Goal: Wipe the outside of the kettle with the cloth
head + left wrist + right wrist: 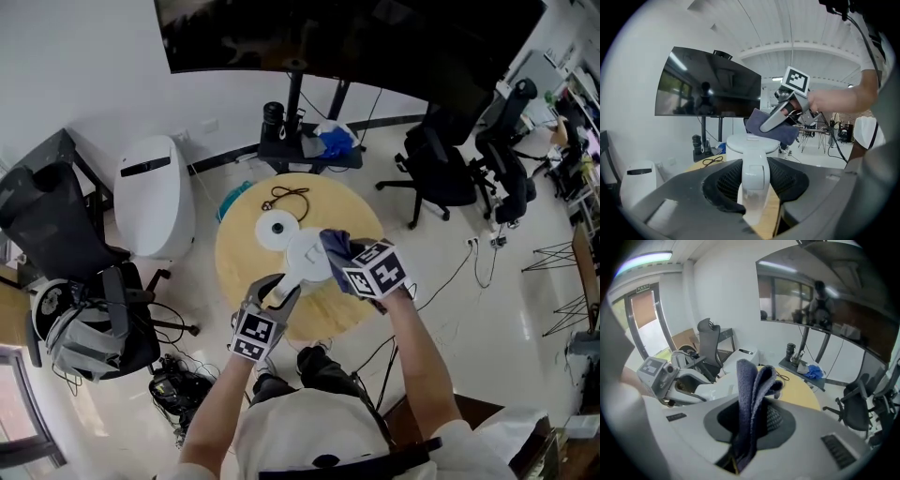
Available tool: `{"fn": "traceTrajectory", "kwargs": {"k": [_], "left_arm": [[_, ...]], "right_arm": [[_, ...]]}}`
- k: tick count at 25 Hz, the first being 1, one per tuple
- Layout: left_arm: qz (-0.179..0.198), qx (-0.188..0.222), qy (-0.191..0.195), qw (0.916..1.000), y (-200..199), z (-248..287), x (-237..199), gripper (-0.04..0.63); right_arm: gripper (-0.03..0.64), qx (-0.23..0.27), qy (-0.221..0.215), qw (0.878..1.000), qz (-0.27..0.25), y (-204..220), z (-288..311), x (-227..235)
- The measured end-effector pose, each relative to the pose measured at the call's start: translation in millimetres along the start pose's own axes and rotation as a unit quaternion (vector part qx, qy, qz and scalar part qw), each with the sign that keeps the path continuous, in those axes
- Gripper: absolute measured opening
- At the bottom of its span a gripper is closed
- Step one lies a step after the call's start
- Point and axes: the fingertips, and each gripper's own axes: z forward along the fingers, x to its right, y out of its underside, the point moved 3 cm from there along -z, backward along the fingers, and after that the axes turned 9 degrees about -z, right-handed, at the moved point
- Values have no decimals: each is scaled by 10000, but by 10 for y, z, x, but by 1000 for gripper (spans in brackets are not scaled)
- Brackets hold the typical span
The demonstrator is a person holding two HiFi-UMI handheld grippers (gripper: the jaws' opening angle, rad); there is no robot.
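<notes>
A white kettle (308, 258) hangs tilted over a round wooden table (242, 246). My left gripper (278, 293) is shut on its handle. In the left gripper view the handle (755, 180) runs upright between the jaws, below the lid (752, 142). My right gripper (353, 263) is shut on a folded blue-grey cloth (336, 249). The cloth lies against the kettle's right upper side. It shows behind the lid as the cloth (772, 130) in the left gripper view, under the right gripper (783, 114). In the right gripper view the cloth (751, 399) stands up between the jaws, with the left gripper (663, 374) at the left.
The kettle's round white base (278, 230) and a coiled black cable (286, 197) lie on the table's far half. A white floor appliance (155, 192) stands to the left, beside a black chair (56, 220). Office chairs (445, 173) and a screen stand (300, 141) lie beyond.
</notes>
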Motion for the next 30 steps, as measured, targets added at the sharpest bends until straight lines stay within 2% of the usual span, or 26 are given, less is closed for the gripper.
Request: {"fn": "traceTrajectory", "kwargs": {"k": [5, 8, 11, 13, 16, 18, 20, 24, 26, 30], "left_arm": [[61, -85, 73, 9999, 0, 2, -2, 169], [101, -134, 117, 9998, 3, -1, -17, 169], [113, -174, 157, 9997, -8, 0, -29, 169], [110, -197, 183, 9996, -13, 5, -23, 169], [121, -246, 203, 9994, -9, -2, -20, 169], [137, -267, 215, 9993, -7, -13, -19, 169], [145, -276, 238, 9992, -10, -14, -11, 169], [151, -319, 270, 9990, -9, -34, -17, 169], [159, -328, 275, 9990, -15, -40, -22, 169], [153, -374, 279, 9988, -31, -27, -27, 169]], "right_arm": [[66, 810, -411, 9952, 351, 165, -248, -364], [66, 1047, -971, 9891, 370, 286, -352, -682], [66, 797, -1322, 9880, -5, 390, -223, -970], [66, 557, -1364, 9891, 49, 468, -61, -1028], [66, 497, -1375, 9861, 785, 558, 165, -1018], [66, 618, -1369, 9791, 1374, 625, 289, -1018], [64, 804, -1453, 9657, 1995, 704, 401, -1016], [64, 936, -1754, 9296, 3104, 907, 718, -1024], [64, 815, -1791, 9191, 3414, 1045, 921, -1021], [64, 397, -1661, 9093, 3796, 1335, 1300, -1031]]}}
